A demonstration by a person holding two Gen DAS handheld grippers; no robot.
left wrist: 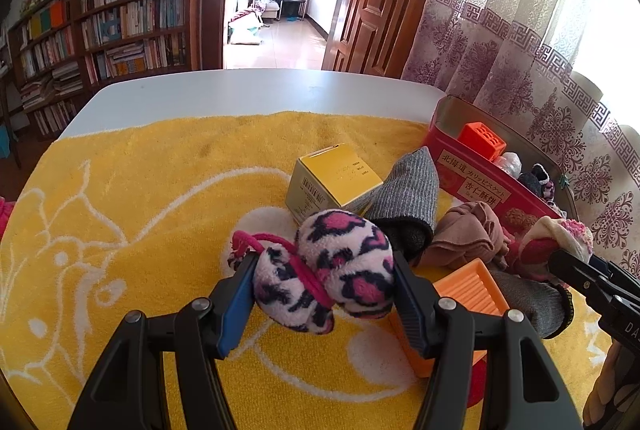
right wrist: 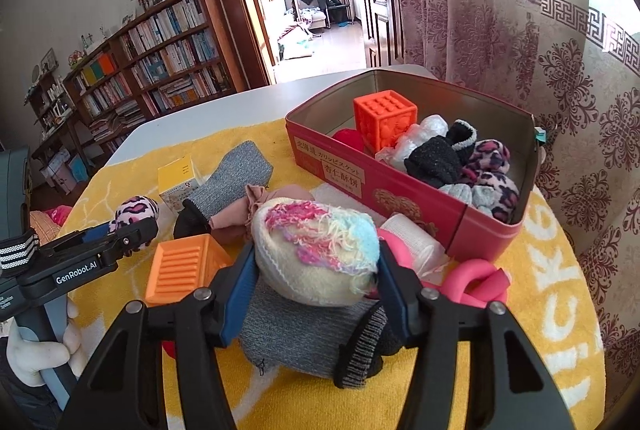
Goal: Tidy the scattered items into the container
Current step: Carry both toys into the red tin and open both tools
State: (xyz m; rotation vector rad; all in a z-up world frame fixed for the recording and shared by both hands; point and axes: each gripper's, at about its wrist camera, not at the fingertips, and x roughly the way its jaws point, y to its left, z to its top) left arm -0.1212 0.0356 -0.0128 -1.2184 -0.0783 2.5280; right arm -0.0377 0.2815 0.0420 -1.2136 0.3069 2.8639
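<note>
The left and far part of the yellow towel (left wrist: 140, 198) lies bare, as does the tabletop (left wrist: 248, 92) behind it. Toward the red tin (right wrist: 404, 186), socks, a yellow box (left wrist: 334, 178) and an orange block (right wrist: 180, 266) crowd the way. The tin's near left corner has room.

Your left gripper (left wrist: 324, 282): black arms, blue pads. Fleece bundle (left wrist: 332, 266): pink-and-black leopard print on white, pink band. Your right gripper (right wrist: 316, 278): same colours. Rolled sock (right wrist: 316, 254): cream, pink-blue-lilac tufts. Towel (left wrist: 140, 190): yellow, white line drawing. Tin (right wrist: 400, 186): red, cream label. Cube (right wrist: 384, 120): orange. Box (left wrist: 336, 178): yellow.
</note>
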